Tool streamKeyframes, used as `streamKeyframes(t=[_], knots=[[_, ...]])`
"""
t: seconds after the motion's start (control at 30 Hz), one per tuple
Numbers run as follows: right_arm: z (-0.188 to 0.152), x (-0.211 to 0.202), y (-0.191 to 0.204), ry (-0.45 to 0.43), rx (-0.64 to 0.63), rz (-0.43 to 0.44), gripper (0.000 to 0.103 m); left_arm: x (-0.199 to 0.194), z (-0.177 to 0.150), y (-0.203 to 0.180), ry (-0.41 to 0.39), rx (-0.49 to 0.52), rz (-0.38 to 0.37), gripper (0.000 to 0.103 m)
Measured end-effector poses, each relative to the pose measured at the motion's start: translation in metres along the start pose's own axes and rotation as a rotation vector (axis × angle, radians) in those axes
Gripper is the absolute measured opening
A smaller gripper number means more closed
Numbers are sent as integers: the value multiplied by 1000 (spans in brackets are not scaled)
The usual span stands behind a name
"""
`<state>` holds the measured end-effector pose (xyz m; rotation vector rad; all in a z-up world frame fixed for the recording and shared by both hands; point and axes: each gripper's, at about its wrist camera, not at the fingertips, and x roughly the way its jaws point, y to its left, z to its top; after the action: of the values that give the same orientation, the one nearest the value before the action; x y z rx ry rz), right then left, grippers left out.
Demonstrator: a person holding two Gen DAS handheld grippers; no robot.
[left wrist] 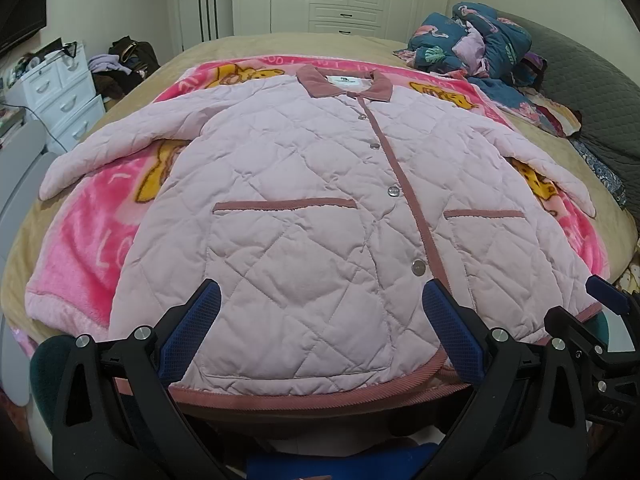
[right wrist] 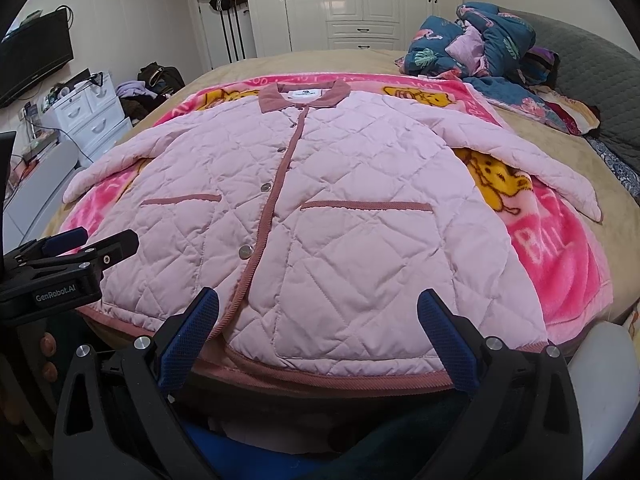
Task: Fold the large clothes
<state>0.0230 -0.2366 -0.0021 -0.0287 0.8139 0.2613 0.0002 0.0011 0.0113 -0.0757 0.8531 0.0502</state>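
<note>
A pale pink quilted jacket [left wrist: 304, 184] [right wrist: 320, 208] with a dusty-rose collar, placket and pocket trim lies flat and buttoned on the bed, front side up, both sleeves spread out. My left gripper [left wrist: 320, 304] hovers open over the hem on the jacket's left half, nothing between its blue pads. My right gripper [right wrist: 318, 308] is open too, above the hem on the right half. Each gripper shows at the other view's edge: the right gripper [left wrist: 600, 304] and the left gripper [right wrist: 80, 244].
Under the jacket lies a bright pink cartoon blanket [left wrist: 104, 216] [right wrist: 560, 248] on a tan bedspread [right wrist: 560, 148]. A heap of blue patterned bedding [left wrist: 476, 44] sits at the far right. White drawers [left wrist: 60, 96] stand left of the bed, wardrobes [right wrist: 360, 0] behind.
</note>
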Motion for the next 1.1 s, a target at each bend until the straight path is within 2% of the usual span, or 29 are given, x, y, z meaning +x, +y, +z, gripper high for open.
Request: streamKeyframes(t=[0.6, 0.87, 1.1], knots=[[3, 6, -3, 15, 7, 19, 99, 6, 4, 6, 10, -28, 4, 95], [24, 16, -10, 19, 13, 6, 99, 18, 16, 10, 24, -46, -7, 95], [51, 26, -16, 14, 16, 4, 99, 27, 41, 8, 23, -41, -4, 95]])
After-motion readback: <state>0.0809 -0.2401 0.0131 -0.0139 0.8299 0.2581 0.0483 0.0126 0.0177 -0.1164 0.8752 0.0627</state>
